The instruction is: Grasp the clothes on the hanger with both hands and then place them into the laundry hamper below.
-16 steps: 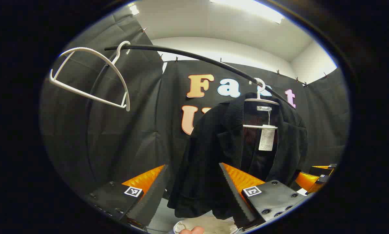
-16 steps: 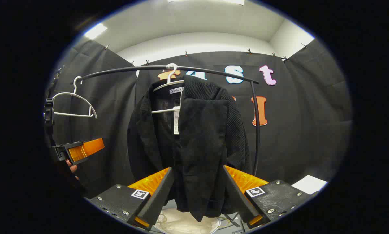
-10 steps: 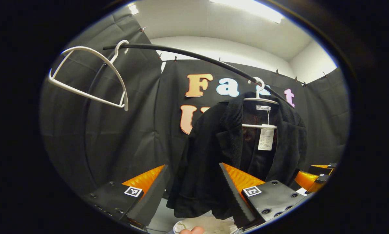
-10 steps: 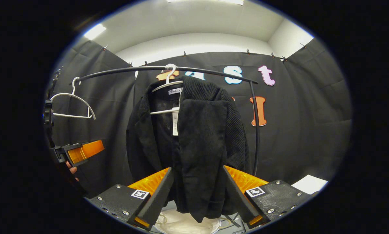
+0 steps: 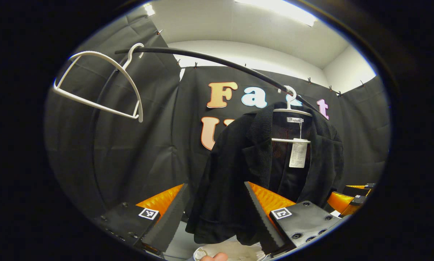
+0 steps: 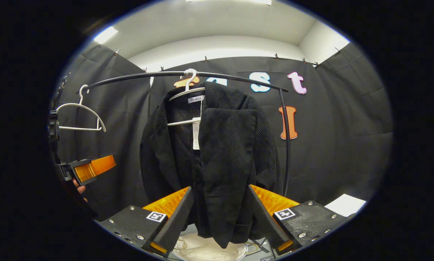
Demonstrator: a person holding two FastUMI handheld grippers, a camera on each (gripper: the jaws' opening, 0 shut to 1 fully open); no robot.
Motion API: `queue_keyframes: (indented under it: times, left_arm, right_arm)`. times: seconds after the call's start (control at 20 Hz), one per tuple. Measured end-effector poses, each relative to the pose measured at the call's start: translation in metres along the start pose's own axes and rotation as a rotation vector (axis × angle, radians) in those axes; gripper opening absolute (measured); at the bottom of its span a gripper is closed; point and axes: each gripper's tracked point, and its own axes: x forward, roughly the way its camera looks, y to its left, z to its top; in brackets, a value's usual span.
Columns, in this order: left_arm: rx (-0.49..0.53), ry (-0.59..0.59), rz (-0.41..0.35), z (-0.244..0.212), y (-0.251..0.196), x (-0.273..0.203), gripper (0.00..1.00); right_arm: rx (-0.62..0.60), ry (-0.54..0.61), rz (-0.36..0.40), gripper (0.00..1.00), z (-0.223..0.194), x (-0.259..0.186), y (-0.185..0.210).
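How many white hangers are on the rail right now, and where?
2. An empty hanger hangs near the left end of the black rail in the right gripper view; the other hanger carries the black jacket mid-rail. None seems hidden.

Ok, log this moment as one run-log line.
phase: approach | black jacket on white hanger | left gripper open | right gripper open | hamper below

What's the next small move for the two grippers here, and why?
Probably ease both forward onto the black jacket and close. It hangs on its white hanger from the rail, ungrasped. The right gripper and left gripper are open, and the fabric appears beyond their fingers, not pinched. The hamper sits below.
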Motion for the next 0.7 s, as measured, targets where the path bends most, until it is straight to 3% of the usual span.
queue_keyframes:
  times: [0.2,0.25,0.55,0.6,0.7]
  left_arm:
    - [0.002,0.000,-0.006,0.000,-0.001,0.001,0.97]
    - [0.002,0.000,-0.008,0.000,-0.001,0.000,0.97]
    - [0.010,0.004,-0.010,-0.001,0.000,-0.002,0.97]
    - [0.009,0.004,-0.011,-0.001,0.000,-0.003,0.97]
    - [0.008,0.006,-0.010,-0.002,0.001,-0.005,0.97]
  right_arm:
    - [0.012,0.000,-0.017,0.99,0.004,0.007,-0.002]
    - [0.018,0.001,-0.018,0.92,0.005,0.012,-0.001]
    - [0.080,-0.010,-0.081,0.92,0.012,0.052,-0.006]
    - [0.074,-0.025,-0.095,0.96,0.015,0.061,-0.012]
    - [0.032,-0.041,-0.125,0.93,0.018,0.080,-0.020]
